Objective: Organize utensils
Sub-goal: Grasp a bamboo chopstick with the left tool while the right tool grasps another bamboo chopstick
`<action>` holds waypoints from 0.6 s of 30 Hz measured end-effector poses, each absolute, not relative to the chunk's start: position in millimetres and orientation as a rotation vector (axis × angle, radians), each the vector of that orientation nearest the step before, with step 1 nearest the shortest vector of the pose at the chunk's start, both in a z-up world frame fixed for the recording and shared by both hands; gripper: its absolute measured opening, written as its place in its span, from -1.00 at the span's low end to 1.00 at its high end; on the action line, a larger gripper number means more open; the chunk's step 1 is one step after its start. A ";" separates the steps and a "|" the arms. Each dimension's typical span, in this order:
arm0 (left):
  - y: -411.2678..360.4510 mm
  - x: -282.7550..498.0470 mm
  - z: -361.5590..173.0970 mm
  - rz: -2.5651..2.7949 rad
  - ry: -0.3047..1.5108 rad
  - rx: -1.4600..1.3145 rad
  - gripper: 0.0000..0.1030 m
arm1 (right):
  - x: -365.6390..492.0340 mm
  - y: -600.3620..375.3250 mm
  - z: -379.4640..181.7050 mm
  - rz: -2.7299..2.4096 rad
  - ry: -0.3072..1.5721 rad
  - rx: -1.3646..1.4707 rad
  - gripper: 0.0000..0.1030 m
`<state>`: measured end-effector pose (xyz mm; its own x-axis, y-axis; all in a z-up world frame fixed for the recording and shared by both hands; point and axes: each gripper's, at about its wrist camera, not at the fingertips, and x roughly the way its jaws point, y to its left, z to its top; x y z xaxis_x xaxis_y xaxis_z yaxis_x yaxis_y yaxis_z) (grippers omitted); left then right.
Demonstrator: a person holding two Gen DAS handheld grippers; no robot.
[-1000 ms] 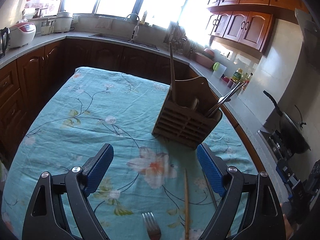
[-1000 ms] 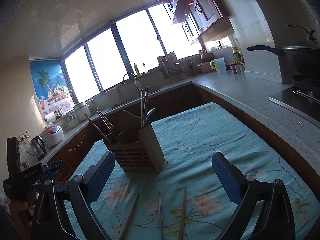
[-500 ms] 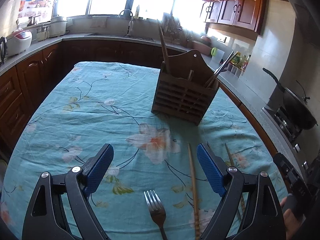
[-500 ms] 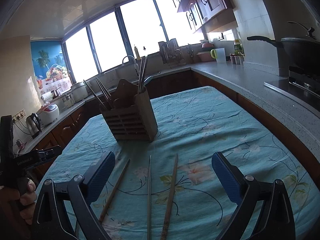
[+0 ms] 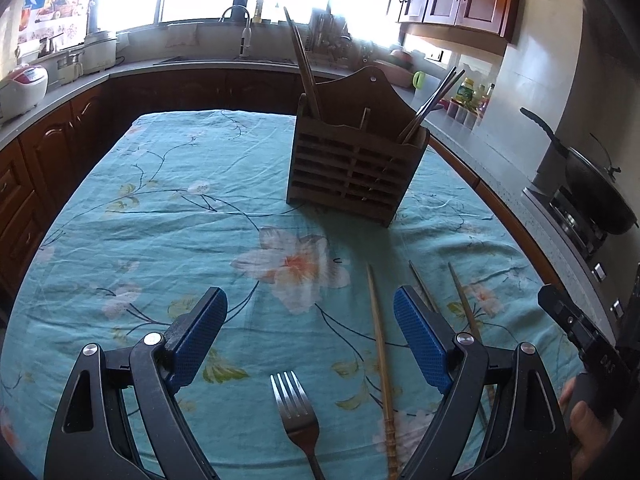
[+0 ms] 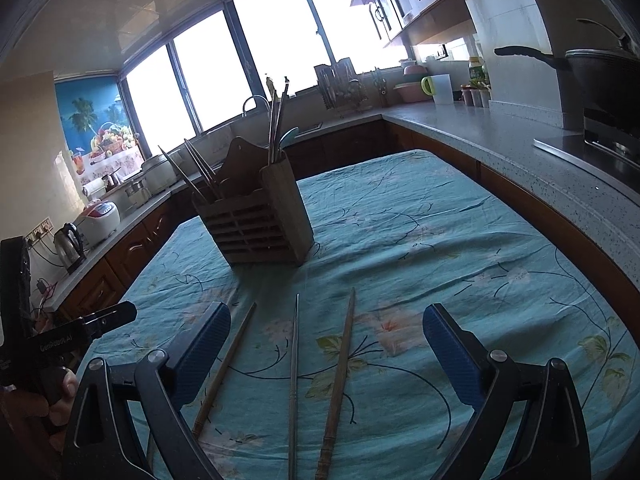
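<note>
We are over a table under a teal flowered cloth (image 5: 168, 200), with the wooden utensil holder (image 5: 352, 168) standing upright toward its far side, already carrying chopsticks and metal pieces in its compartments. The loose utensils lie on the cloth on our side of the holder, all with their long axes running roughly from us toward it. Our left gripper (image 5: 310, 344) hangs above them with jaws wide and empty; the fork (image 5: 298, 416) lies between its fingers, tines pointing toward the holder, and a wooden chopstick (image 5: 380, 360) lies just inside the right finger. Our right gripper (image 6: 326, 356) is likewise spread wide and empty, with a thin metal chopstick (image 6: 295, 380) and a wooden one (image 6: 340, 376) between its fingers. We judge the fork is the left's, and closing across its narrow handle suits the lengthwise lie.
</note>
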<state>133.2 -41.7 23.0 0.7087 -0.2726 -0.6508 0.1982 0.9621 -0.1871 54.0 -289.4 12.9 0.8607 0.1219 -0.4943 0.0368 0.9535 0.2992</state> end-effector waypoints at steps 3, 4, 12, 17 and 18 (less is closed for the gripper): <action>-45.7 136.7 19.9 -0.267 0.754 -0.096 0.69 | 59.2 -289.9 9.4 0.047 0.549 0.305 0.90; -47.7 138.4 19.1 -0.270 0.762 -0.090 0.70 | 61.1 -290.6 8.2 0.048 0.554 0.306 0.89; -75.2 157.2 5.7 -0.322 0.848 -0.042 0.52 | 88.0 -290.8 -4.1 0.067 0.640 0.310 0.48; -96.2 175.1 -6.8 -0.359 0.930 -0.017 0.15 | 111.8 -293.6 -15.8 0.069 0.712 0.306 0.14; -99.5 178.5 -8.7 -0.367 0.940 -0.018 0.10 | 116.7 -294.0 -18.8 0.068 0.729 0.304 0.09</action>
<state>178.5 -99.5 -8.7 0.5327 -0.3156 -0.7852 0.2998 0.9381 -0.1736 116.7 -294.0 -18.8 0.7455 0.1664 -0.6454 0.0437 0.9540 0.2965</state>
